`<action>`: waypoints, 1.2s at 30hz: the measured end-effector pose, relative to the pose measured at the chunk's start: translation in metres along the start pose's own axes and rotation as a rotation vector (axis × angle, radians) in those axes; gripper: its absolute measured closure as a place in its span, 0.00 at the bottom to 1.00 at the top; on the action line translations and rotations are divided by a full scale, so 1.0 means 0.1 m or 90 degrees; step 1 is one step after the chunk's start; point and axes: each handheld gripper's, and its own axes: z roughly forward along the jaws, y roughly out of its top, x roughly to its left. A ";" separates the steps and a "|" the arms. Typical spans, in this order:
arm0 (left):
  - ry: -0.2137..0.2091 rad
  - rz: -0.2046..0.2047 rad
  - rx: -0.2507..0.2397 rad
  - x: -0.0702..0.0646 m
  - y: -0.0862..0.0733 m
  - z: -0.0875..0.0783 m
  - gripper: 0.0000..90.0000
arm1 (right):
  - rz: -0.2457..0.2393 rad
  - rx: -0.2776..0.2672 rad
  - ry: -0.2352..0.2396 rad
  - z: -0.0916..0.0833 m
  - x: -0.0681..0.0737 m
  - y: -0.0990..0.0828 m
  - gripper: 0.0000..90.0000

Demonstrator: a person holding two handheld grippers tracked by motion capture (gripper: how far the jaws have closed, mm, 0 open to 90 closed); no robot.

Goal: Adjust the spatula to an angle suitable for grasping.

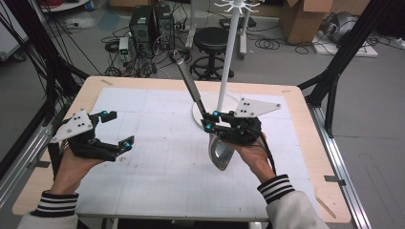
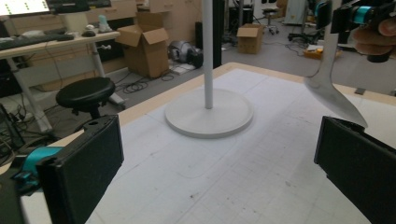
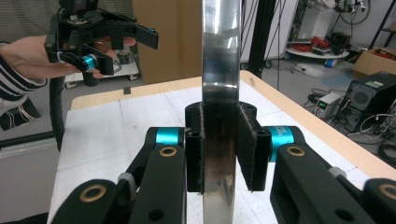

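Right tool (image 1: 208, 120) clamps the metal spatula (image 1: 200, 107) mid-handle above the tabletop (image 1: 143, 143): blade low toward the person, handle slanting up and away. Left tool (image 1: 114, 129) hangs wide, well apart.

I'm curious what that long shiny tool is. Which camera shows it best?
The high view: there the whole metal spatula shows, blade low, handle slanting up, clamped in the right gripper. The left gripper view catches just its blade and part of the shaft. The right gripper view shows the handle up close between the pads.
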 end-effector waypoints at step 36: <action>-0.087 0.018 -0.059 -0.40 0.92 0.59 0.04 | 0.020 -0.037 -0.014 0.20 0.16 -0.03 0.83</action>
